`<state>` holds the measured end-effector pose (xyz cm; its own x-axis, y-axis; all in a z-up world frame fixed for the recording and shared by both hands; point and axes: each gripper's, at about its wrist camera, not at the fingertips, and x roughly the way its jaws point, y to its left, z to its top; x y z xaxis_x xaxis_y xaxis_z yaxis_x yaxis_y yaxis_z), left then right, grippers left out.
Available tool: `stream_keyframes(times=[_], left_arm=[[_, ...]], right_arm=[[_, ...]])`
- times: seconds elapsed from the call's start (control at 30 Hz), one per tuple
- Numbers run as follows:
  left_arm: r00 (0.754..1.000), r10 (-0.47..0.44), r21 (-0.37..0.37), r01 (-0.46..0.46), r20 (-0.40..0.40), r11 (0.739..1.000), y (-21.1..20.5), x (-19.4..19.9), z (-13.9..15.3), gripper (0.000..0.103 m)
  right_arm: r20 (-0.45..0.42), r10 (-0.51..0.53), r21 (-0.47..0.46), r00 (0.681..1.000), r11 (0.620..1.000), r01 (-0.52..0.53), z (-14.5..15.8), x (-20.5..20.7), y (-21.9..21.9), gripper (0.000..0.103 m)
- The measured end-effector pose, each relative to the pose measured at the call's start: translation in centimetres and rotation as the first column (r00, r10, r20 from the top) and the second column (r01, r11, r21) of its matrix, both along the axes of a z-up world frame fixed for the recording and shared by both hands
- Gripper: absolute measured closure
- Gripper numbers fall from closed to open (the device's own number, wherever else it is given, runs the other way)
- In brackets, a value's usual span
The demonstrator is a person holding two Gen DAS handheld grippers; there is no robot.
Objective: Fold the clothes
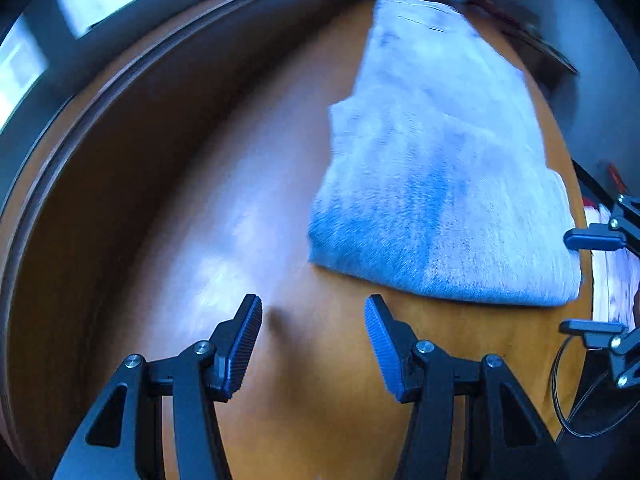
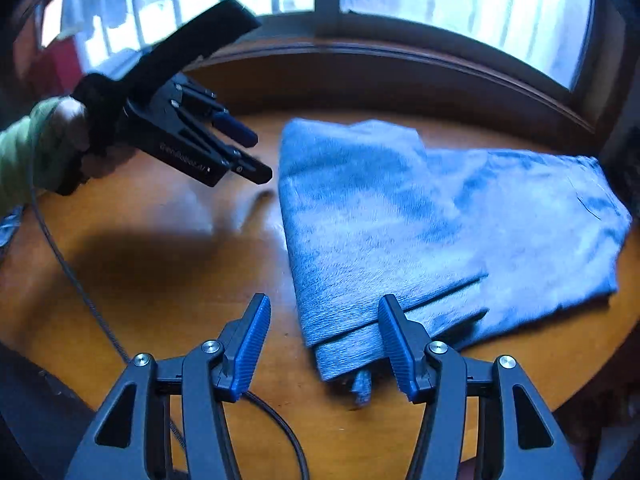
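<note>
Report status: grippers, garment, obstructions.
Left gripper open, empty. Right gripper open, empty, at blue garment's near edge. Garment folded on wooden table. Nothing blocking.

I see a round wooden tabletop (image 2: 160, 280) with a thin black cable (image 2: 72, 276) trailing across it, and a barred window (image 2: 440, 4) just behind the tabletop.

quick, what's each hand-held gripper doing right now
Left hand-held gripper: open, empty, over the table.
Right hand-held gripper: open, empty, by the folded garment.
</note>
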<state>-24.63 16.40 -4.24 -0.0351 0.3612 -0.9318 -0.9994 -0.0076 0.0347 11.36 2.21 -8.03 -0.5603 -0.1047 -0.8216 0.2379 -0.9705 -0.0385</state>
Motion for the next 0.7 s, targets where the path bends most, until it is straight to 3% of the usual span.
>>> stream_keyframes(times=[0.27,0.33,0.37,0.43,0.5,0.6,0.7], left_arm=[[0.990,-0.133,0.057,0.130,0.042,0.990,0.6,-0.7,-0.7,0.052],[0.988,-0.149,0.074,0.146,0.044,0.987,-0.2,-0.8,-0.3,0.052],[0.987,-0.157,0.082,0.153,0.045,0.985,-0.6,-0.9,-0.1,0.052],[0.984,-0.173,0.094,0.168,0.049,0.981,-3.6,0.1,1.4,0.053],[0.980,-0.182,0.094,0.174,0.079,0.980,-5.0,0.5,2.0,0.053],[0.974,-0.191,0.109,0.179,0.122,0.978,-3.8,1.6,1.0,0.052],[0.974,-0.207,0.122,0.195,0.097,0.973,-4.6,1.6,1.6,0.052]], right_arm=[[0.003,-0.103,0.175,0.995,0.979,0.100,-2.7,-1.5,-2.5,0.047],[0.000,-0.145,0.152,0.989,0.978,0.143,-3.0,-1.9,-2.0,0.048],[0.001,-0.169,0.142,0.986,0.976,0.167,-3.1,-2.1,-1.7,0.058],[-0.001,-0.205,0.119,0.979,0.972,0.204,-3.0,-2.2,-0.9,0.066],[-0.003,-0.235,0.087,0.972,0.968,0.234,-2.6,-2.2,0.1,0.084],[0.003,-0.271,0.001,0.963,0.963,0.271,-1.9,-2.2,1.6,0.088],[0.023,-0.318,-0.134,0.948,0.938,0.319,-0.9,-2.1,3.7,0.089]])
